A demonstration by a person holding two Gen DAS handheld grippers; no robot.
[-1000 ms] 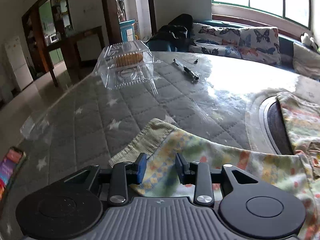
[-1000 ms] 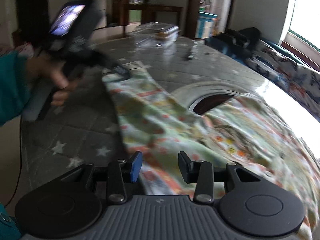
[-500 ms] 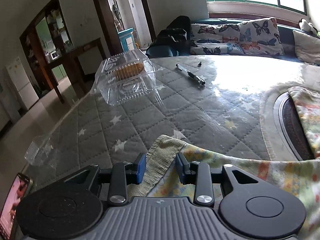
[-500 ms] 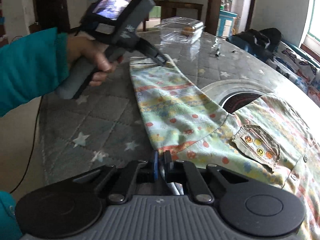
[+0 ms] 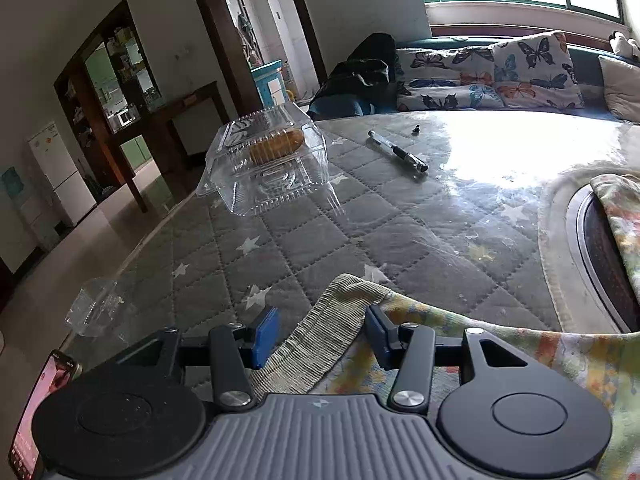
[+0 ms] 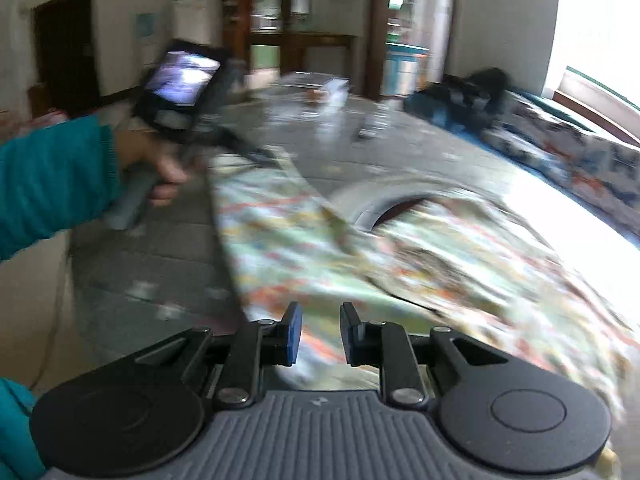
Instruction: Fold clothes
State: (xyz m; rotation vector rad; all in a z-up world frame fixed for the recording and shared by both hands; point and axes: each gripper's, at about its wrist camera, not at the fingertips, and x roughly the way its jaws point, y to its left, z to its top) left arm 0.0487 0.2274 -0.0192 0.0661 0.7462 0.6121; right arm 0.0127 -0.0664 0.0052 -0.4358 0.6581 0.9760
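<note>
Both tongs opening since earlier; shirt cuff (image 5: 320, 344) between left tongs (image 5: 322, 338), unpinched

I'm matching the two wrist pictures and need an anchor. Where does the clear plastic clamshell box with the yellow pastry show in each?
Left wrist: clear plastic clamshell box upper left of centre, sharp, on the grey quilted star-print table cover.
Right wrist: blurred, top centre.
Shared landmark: black pen, to its right.
</note>
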